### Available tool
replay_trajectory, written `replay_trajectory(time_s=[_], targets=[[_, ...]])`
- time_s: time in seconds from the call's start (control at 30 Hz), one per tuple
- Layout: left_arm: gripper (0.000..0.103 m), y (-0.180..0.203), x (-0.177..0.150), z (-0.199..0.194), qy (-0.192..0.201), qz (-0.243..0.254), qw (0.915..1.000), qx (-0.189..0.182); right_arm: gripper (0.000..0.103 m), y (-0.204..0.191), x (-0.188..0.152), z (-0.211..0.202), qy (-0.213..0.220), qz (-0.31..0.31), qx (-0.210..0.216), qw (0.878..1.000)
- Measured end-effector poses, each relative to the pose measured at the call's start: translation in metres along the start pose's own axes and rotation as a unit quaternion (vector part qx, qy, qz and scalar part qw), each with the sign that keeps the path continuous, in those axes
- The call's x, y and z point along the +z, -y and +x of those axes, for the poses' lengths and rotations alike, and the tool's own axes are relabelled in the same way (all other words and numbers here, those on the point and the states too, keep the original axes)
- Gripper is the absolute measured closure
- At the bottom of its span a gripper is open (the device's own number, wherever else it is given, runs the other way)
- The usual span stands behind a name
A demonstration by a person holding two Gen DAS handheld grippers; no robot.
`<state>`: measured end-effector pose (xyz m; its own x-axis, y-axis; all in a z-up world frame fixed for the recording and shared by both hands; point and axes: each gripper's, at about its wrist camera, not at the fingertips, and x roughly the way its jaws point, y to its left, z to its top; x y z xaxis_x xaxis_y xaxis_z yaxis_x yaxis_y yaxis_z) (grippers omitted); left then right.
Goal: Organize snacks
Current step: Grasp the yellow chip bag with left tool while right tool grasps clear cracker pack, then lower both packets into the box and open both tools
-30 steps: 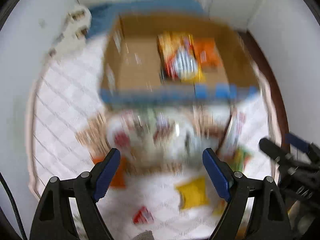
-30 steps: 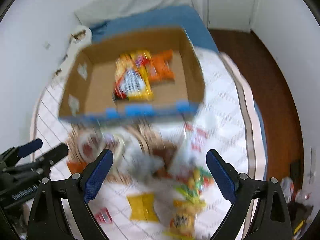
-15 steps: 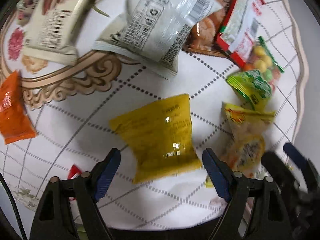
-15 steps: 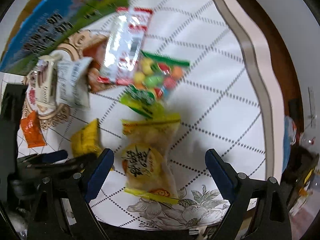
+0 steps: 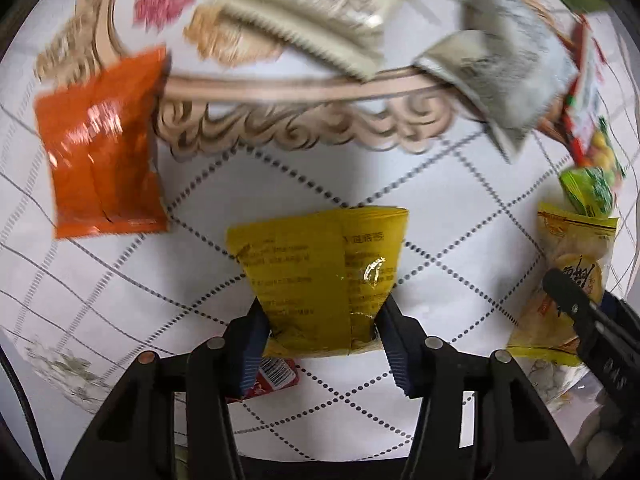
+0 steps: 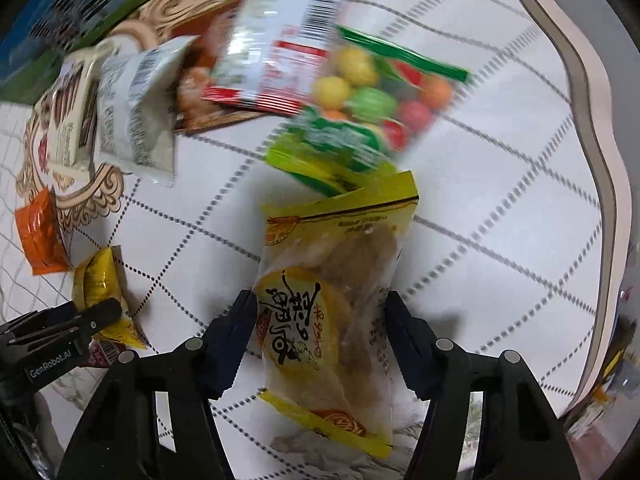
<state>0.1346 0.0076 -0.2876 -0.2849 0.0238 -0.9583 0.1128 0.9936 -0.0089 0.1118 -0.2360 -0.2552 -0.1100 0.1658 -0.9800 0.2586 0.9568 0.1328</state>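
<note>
Item, my left gripper point(image 5: 322, 344): jaws drawn in against the near end of the yellow packet point(image 5: 320, 276), which lies flat on the tablecloth point(image 5: 400, 176); I take it low by the sealed edge because that is the part a two-finger tool can pinch; whether the pinch is firm, I cannot tell.

Item, my right gripper point(image 6: 318, 334): jaws astride the clear noodle-snack bag point(image 6: 332, 296), pads touching or nearly touching its sides; grip not yet confirmed.

Item, unsorted stock, lying loose beyond both tools: orange sachet point(image 5: 102, 148); grey foil pouch point(image 5: 512, 76); cream wafer pack point(image 5: 320, 4); green candy bag point(image 6: 360, 120); small red wrapper point(image 5: 276, 376) under the left finger.

Judgement: one snack per tool, so both may go to sorting together.
</note>
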Motion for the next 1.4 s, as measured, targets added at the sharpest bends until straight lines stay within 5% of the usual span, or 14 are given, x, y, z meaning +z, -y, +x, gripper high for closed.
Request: replay_trajectory(time_s=[0.1, 0.23, 0.53, 0.57, 0.63, 0.73, 0.97, 1.2, 1.4], targets=[[0.05, 0.0, 0.004, 0.013, -0.014, -0.006, 0.9998, -0.013, 0.037, -0.009, 0.003, 0.003, -0.01, -0.021, 0.0, 1.0], [0.048, -0.003, 0.002, 0.024, -0.016, -0.003, 0.9999, -0.005, 0.021, -0.005, 0.006, 0.002, -0.018, -0.009, -0.015, 1.0], [0.049, 0.008, -0.013, 0.021, 0.0, -0.003, 1.0, 0.006, 0.019, -0.029, 0.006, 0.006, -0.026, -0.038, -0.062, 0.997], [0.051, 0.009, -0.015, 0.017, 0.009, 0.0, 0.9999, 0.009, 0.022, -0.029, 0.007, 0.01, -0.024, -0.035, -0.066, 0.997], [0.056, 0.011, -0.015, 0.004, 0.02, 0.003, 0.9997, 0.01, 0.044, -0.027, 0.007, 0.012, -0.015, -0.029, -0.077, 0.997], [0.057, 0.012, -0.023, -0.013, 0.039, 0.007, 0.9992, 0.005, 0.052, -0.027, 0.006, 0.001, -0.001, -0.033, -0.065, 0.997], [0.058, 0.014, -0.025, -0.067, 0.089, 0.017, 0.9957, -0.018, 0.055, -0.026, 0.009, -0.061, 0.043, -0.032, -0.001, 0.999], [0.058, 0.019, -0.017, -0.178, 0.171, 0.028, 0.9822, -0.073, 0.055, -0.043, 0.038, -0.162, 0.128, -0.054, 0.063, 0.988], [0.058, 0.016, 0.048, -0.26, 0.23, 0.041, 0.9692, -0.078, 0.055, -0.083, 0.101, -0.226, 0.205, -0.075, 0.068, 0.974]])
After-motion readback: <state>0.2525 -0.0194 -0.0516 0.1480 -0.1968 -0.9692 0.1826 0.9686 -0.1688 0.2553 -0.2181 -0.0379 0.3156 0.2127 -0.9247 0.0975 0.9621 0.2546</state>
